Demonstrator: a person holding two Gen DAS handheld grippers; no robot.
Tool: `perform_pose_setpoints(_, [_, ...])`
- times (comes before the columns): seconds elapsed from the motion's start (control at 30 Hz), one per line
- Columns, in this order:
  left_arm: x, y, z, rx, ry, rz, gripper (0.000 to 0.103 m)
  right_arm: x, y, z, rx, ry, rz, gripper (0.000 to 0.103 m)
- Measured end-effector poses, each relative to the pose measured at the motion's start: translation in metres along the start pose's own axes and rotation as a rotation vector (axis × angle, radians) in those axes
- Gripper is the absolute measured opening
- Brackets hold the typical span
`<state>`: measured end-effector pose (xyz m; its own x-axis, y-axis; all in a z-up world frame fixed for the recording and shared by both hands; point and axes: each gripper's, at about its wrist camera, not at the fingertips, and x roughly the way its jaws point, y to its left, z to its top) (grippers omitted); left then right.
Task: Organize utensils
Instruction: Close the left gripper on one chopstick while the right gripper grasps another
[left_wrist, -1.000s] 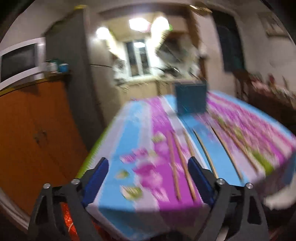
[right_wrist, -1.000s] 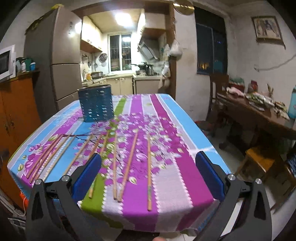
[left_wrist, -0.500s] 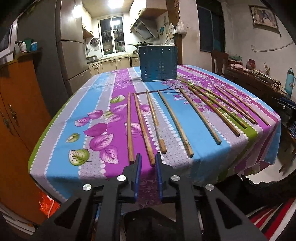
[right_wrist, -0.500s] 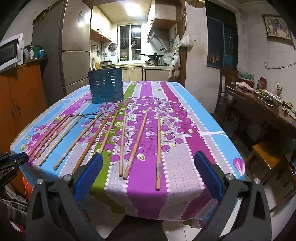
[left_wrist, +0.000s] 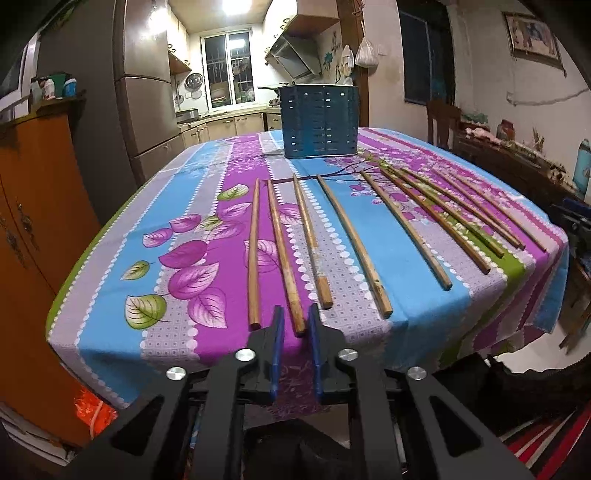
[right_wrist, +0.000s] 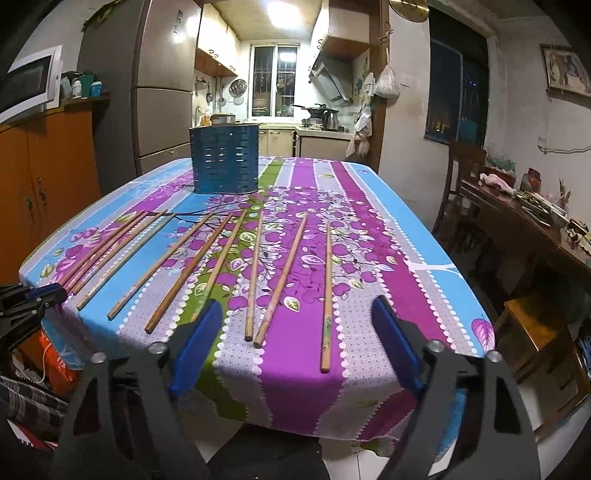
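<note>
Nothing is sorted yet: the left gripper (left_wrist: 294, 325) hovers at the near edge of the surface (left_wrist: 110, 295), jaws nearly pressed together and empty. Ten chopsticks (right_wrist: 282, 277) lie loose before the blue holder (right_wrist: 224, 162), while the right gripper (right_wrist: 295, 325), jaws spread and just now narrowing, holds nothing.

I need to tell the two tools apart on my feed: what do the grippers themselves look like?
Both look alike. The left gripper and the right gripper each have a black angular frame with triangular cut-outs, round silver bolt heads at the pivots, and flat blue pads lining the fingers. No cables, markings or sleeves show in either view.
</note>
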<state>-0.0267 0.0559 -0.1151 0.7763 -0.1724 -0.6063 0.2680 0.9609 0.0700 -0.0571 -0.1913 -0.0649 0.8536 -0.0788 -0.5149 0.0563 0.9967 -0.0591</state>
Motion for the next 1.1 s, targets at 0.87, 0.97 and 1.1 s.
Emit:
perform_pose_setpoints(0.87, [0.0, 0.003, 0.001, -0.026, -0.009, -0.016, 0.009, 0.056, 0.048, 0.004, -0.236, 0.141, 0.068, 0.012])
perform_pose_setpoints(0.97, [0.0, 0.004, 0.001, -0.028, -0.011, -0.021, 0.009, 0.064, 0.048, 0.007, -0.245, 0.167, 0.053, 0.012])
perform_pose_setpoints(1.1, [0.0, 0.004, 0.001, -0.029, -0.01, -0.022, 0.009, 0.071, 0.049, 0.005, -0.251, 0.203, 0.057, 0.011])
